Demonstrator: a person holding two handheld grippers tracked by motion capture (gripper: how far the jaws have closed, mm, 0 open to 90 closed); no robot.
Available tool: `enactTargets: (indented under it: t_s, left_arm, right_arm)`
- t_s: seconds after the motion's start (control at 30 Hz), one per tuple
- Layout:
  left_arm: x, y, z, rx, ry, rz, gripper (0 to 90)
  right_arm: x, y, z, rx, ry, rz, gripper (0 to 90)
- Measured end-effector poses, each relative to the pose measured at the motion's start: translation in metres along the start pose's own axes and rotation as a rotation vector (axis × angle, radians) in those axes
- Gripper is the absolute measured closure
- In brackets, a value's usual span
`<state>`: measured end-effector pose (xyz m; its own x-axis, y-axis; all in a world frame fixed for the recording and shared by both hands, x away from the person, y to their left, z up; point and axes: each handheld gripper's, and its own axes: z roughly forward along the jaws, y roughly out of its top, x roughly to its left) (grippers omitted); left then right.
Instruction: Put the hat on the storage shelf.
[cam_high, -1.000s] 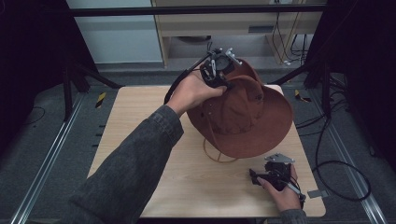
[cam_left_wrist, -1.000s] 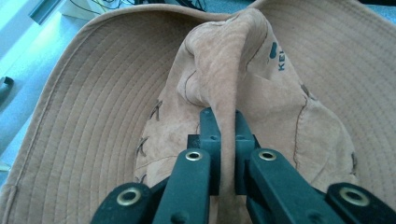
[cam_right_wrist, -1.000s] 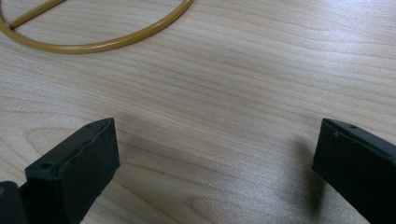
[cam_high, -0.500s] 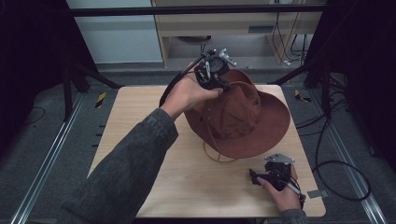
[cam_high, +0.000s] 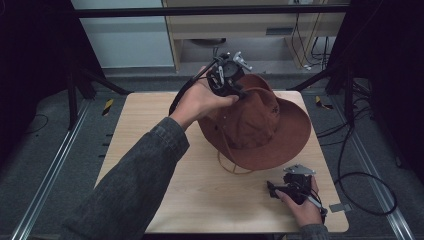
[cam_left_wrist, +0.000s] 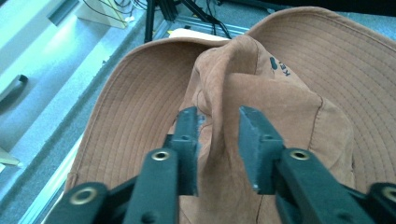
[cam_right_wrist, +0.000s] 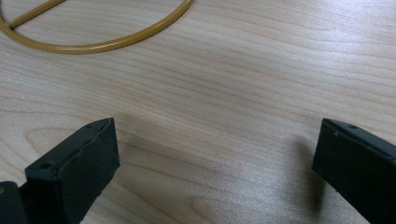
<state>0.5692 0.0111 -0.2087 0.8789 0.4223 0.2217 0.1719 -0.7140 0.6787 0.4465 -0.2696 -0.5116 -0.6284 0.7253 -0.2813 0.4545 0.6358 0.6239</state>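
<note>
The left gripper (cam_left_wrist: 218, 140) has just been opening, its jaws now parted either side of a raised fold in the crown of the brown suede wide-brimmed hat (cam_high: 260, 127), which sits on the pale wooden table (cam_high: 150, 135). Best to back away straight along the fold (snagging would tip it). Nearer the person than the hat, the right gripper (cam_right_wrist: 215, 168) rests spread wide, empty.

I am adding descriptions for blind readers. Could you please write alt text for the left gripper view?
The left gripper has a raised fold in the crown of a brown hat between its two black jaws, which have just been opening. The left pad appears to touch the fold; a gap shows at the right one. The hat's stitched brim curves behind, with grey floor beyond.
</note>
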Motion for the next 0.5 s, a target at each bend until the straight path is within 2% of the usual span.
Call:
enactTargets:
  t_s: [0.17, 0.5]
  left_arm:
    - [-0.0016, -0.0021, 0.0004, -0.009, 0.013, -0.001, 57.6]
    - [-0.0026, -0.0046, -0.0006, -0.025, 0.022, -0.011, 48.9]
  right_arm:
    - [0.0001, 0.0, 0.0, 0.001, 0.001, 0.001, 0.5]
    - [0.0, 0.0, 0.0, 0.0, 0.001, 0.0, 0.5]
